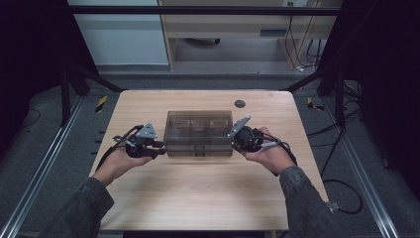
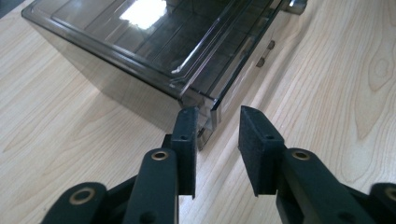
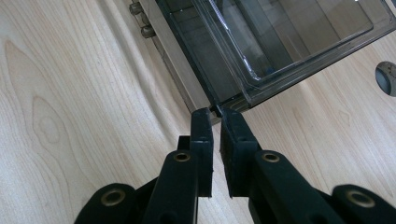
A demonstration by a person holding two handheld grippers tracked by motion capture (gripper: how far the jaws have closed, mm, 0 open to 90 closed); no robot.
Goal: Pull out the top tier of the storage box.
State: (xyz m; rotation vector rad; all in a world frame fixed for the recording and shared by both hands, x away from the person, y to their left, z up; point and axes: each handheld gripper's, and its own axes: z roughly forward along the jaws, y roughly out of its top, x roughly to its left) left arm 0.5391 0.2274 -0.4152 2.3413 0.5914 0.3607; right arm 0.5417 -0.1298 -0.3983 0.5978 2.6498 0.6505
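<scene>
A smoky see-through plastic box (image 1: 199,131) with a lid stands at the middle of the wooden table (image 1: 198,198). My left gripper (image 1: 162,145) is at its near left corner. In the left gripper view the jaws (image 2: 215,116) stand apart around that corner of the box (image 2: 140,37); one pad lies near it and a gap shows at the other. My right gripper (image 1: 234,144) is at the near right corner. In the right gripper view its jaws (image 3: 215,114) are nearly together, pinching the corner edge of the box (image 3: 280,42).
Two small metal studs (image 3: 140,18) stick out of the box's near wall. A round dark grommet (image 1: 239,103) sits in the table behind the box. Black frame posts and cables stand on the floor to either side.
</scene>
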